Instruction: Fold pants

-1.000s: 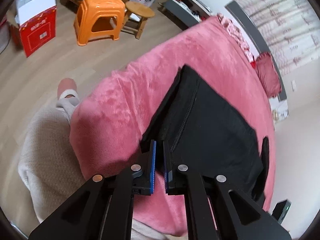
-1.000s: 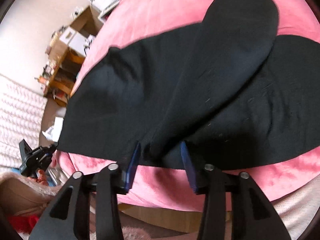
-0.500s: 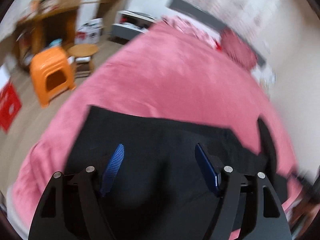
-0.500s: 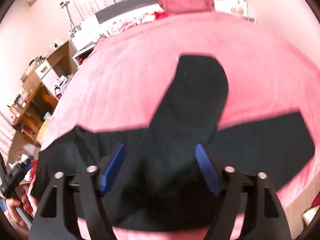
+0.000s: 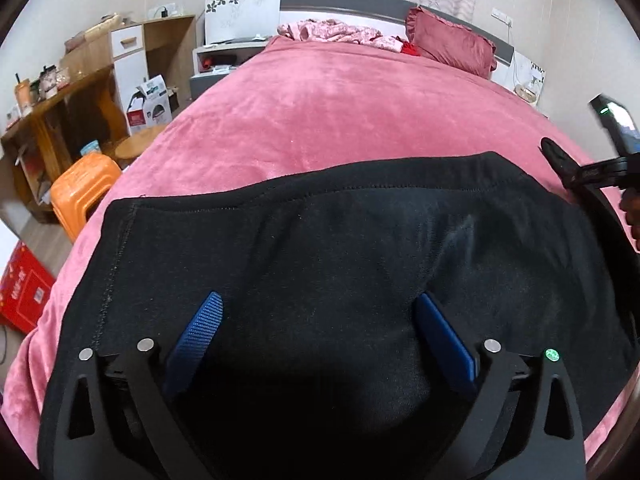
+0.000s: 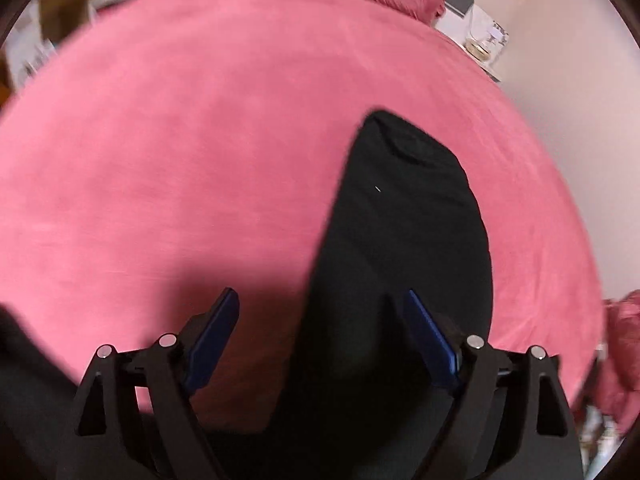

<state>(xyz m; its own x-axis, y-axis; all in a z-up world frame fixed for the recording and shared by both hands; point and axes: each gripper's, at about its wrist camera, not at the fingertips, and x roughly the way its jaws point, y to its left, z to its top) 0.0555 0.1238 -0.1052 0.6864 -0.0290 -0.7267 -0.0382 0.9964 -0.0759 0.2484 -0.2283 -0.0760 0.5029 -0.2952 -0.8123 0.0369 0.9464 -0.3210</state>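
Pants [image 5: 340,264] lie spread flat on the pink bed [image 5: 340,112], black cloth running broadly left to right across the near edge in the left wrist view, a stitched hem edge at its left end. Left claw [image 5: 320,320] hovers right over the middle of that wide panel, blue fingers [image 5: 200,328] splayed apart, nothing between them. Released, plainly.

Over on the other side, the right claw [image 6: 316,320] is just as wide open and just as empty. What matters is the strip of pants [image 6: 400,240] running straight away from it: a single leg, by the look of it, lying up the bed with its long axis in line with the claw's own reach, rounded end far up the blanket. That strip sits toward the claw's right finger [image 6: 428,332], with bare pink bed beneath the left one. The view is a little blurred.

So the right claw is the nearer one to that stray leg, and it probably has to shift slightly rightward to straddle it. Bringing the leg over onto the wide panel looks like the fold ahead.
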